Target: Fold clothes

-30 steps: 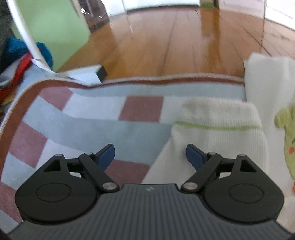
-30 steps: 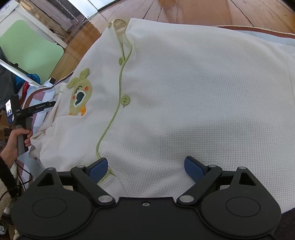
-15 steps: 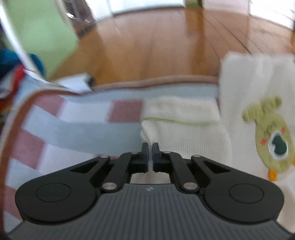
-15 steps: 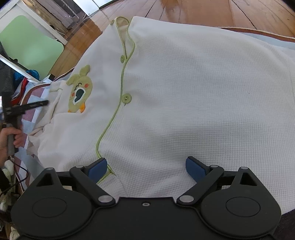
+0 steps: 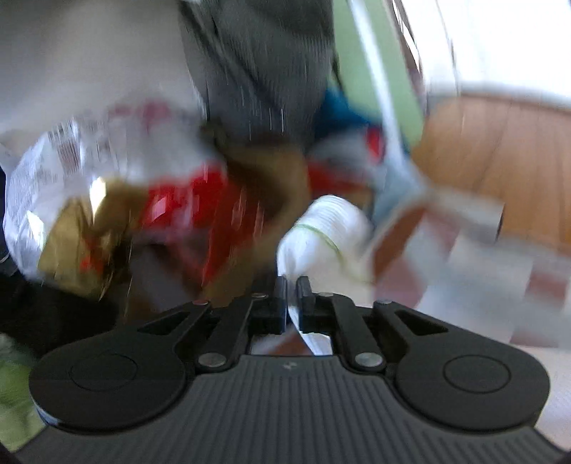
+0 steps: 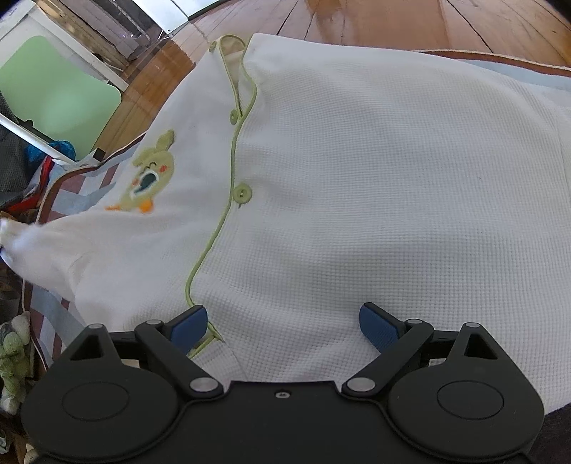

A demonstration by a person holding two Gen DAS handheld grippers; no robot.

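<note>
A white waffle-knit shirt (image 6: 357, 178) with green piping, green buttons and an embroidered green character (image 6: 148, 178) lies front-up on a checked blanket (image 6: 71, 200). My left gripper (image 5: 293, 285) is shut on the shirt's sleeve (image 5: 328, 228), whose cuff has a green stripe; the view is blurred. In the right wrist view the sleeve (image 6: 39, 246) is stretched out to the left, off the shirt's side. My right gripper (image 6: 283, 321) is open and empty, low over the shirt's hem beside the button placket.
Wooden floor (image 6: 392, 21) lies beyond the blanket. A green panel (image 6: 57, 96) stands at far left. A pile of red, blue and crinkly packaged items (image 5: 160, 200) lies off the blanket's left edge.
My left gripper closed on the sleeve, then swung left and pulled it outward, away from the shirt body. The right gripper stayed open and barely moved.
</note>
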